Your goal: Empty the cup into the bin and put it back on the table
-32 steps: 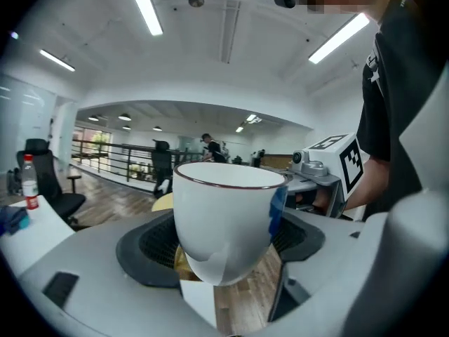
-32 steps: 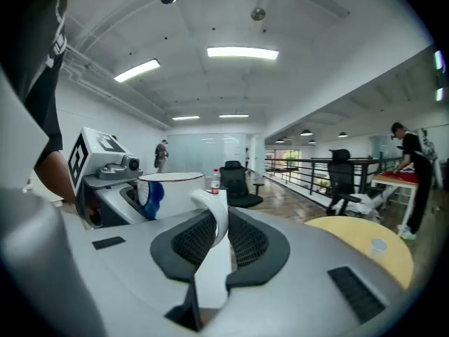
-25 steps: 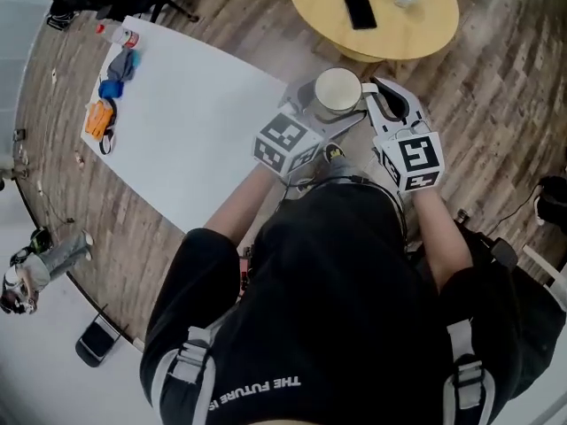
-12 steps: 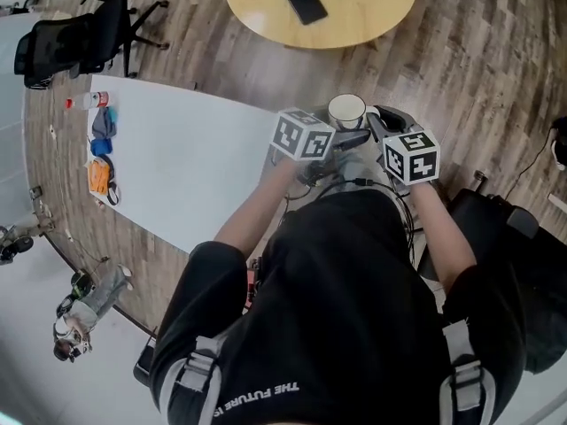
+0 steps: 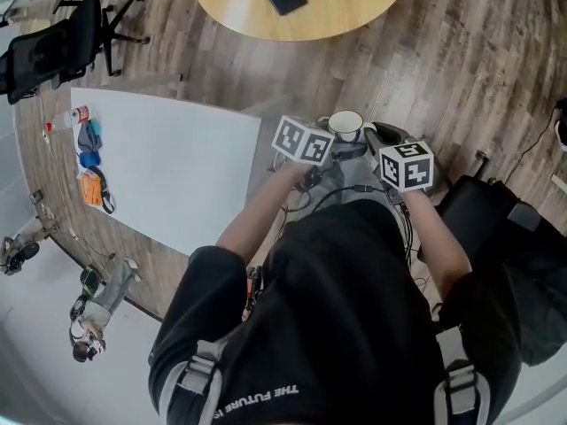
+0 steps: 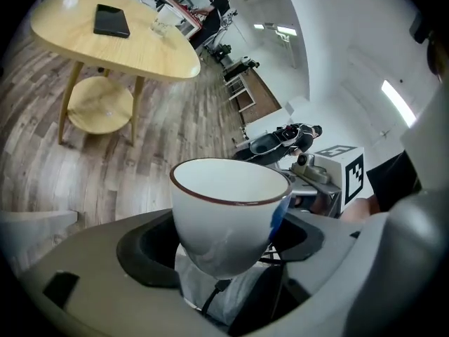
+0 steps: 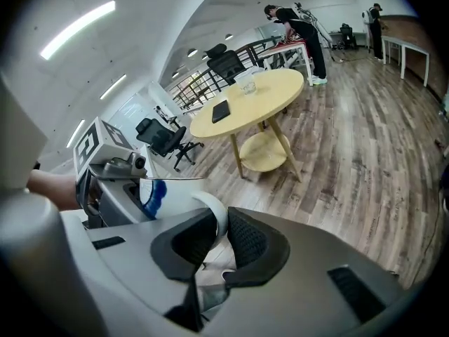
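Right of the white desk (image 5: 168, 166), the left gripper (image 6: 224, 244) is clamped on the bowl of the cup (image 5: 345, 124), presumably so that its weight is carried low. The cup is held upright in the air, just off the desk's right edge, and looks empty inside. Further right of the desk, the right gripper (image 7: 219, 241) is closed on the cup's handle (image 7: 212, 216), probably to stop it from turning before it is set down.
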The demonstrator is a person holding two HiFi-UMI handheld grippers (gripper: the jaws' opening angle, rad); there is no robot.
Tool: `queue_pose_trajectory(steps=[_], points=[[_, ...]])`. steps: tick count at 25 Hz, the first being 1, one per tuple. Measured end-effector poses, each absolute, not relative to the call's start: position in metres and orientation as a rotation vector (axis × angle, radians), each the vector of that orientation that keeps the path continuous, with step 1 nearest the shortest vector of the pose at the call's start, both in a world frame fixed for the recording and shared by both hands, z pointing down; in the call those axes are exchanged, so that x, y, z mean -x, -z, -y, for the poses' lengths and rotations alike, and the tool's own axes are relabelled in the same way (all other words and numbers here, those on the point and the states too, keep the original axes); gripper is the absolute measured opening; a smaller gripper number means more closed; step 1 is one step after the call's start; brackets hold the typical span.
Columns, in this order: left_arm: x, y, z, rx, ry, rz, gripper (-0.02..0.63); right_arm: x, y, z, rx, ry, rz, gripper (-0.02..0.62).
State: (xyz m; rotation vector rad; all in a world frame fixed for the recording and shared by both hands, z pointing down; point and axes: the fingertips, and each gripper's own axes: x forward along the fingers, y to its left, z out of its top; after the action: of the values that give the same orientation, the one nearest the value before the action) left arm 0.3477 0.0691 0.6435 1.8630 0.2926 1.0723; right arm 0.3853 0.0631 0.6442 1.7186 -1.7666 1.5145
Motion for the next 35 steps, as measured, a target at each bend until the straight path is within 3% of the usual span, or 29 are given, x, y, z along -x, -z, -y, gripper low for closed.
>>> queue_pose_trajectory(steps=[22,25,32,35], points=[[-0.365,-0.626,-0.051,-1.978,-1.085,-0.313,0.400,-0.401,-0.628,-0.048,-1.791,-1.461,1.785,0.058],[-0.373,-0.603,-0.037,-2.155,-1.019,-0.299,0.400,-0.409,-0.602,-0.035,-1.884,-1.304,1.849,0.058],[-0.390,-0.489,0.008,-2.792,-0.662,-0.216,0.400,-0.422,-0.472,0.009,-2.098,-0.504,2.013,0.058],[-0.388,-0.450,0.021,-2.965,-0.539,-0.147,0.400,-0.418,-0.433,0.021,-2.101,-0.322,2.049,0.058]])
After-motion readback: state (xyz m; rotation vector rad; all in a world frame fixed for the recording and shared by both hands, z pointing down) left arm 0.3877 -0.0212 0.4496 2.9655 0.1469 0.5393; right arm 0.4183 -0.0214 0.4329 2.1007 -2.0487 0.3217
